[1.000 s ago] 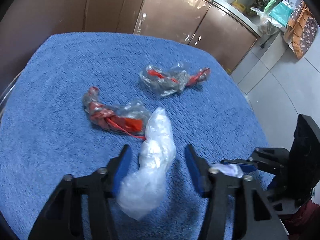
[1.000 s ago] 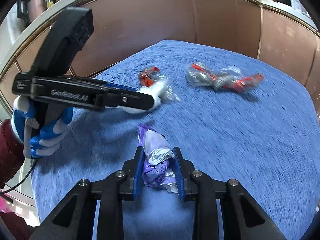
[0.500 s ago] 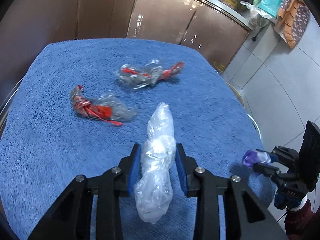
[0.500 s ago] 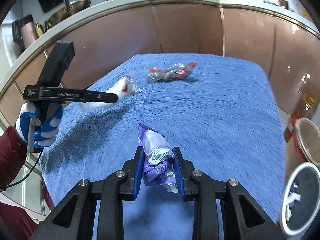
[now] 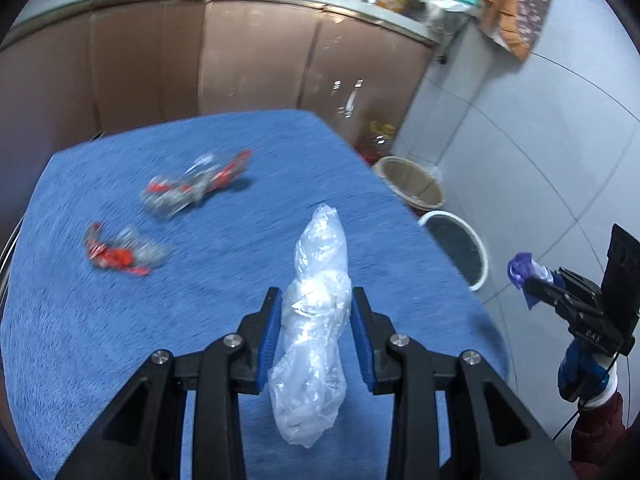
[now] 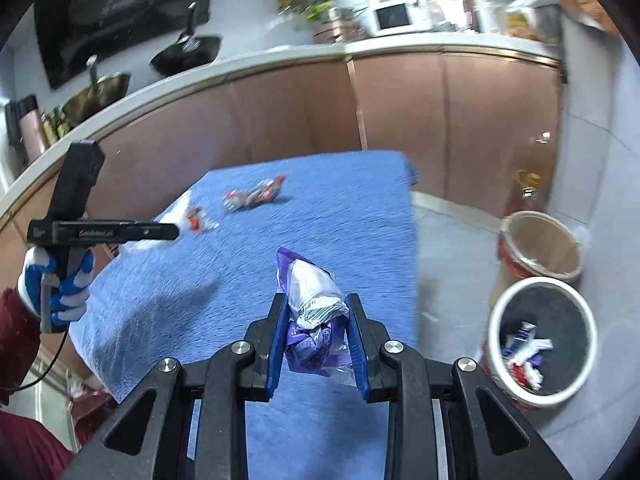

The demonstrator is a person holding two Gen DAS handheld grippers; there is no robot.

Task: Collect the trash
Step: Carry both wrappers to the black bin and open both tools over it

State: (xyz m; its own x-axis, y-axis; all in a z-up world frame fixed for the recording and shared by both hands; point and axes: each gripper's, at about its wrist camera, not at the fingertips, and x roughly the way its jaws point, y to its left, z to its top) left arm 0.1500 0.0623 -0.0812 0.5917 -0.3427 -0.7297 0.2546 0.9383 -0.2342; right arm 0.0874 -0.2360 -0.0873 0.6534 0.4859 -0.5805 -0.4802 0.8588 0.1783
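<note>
My left gripper [image 5: 316, 312] is shut on a crumpled clear plastic bag [image 5: 316, 320], held above the blue towel-covered table [image 5: 240, 248]. My right gripper [image 6: 314, 320] is shut on a purple and white wrapper [image 6: 312, 312], lifted near the table's right edge; it also shows in the left wrist view [image 5: 524, 272]. Two red and clear wrappers [image 5: 196, 186] [image 5: 120, 250] lie on the towel further away. A white bin [image 6: 540, 340] with trash inside stands on the floor to the right.
A second, beige bin [image 6: 540, 244] stands behind the white one; both show in the left wrist view [image 5: 460, 244] [image 5: 412, 184]. Brown cabinets [image 6: 300, 112] run behind the table. Grey tiled floor [image 5: 520, 160] lies to the right.
The left gripper closed on the clear bag and lifted it. Both grippers rose and swung right, bringing the bins into view. The right gripper still holds the purple wrapper.
</note>
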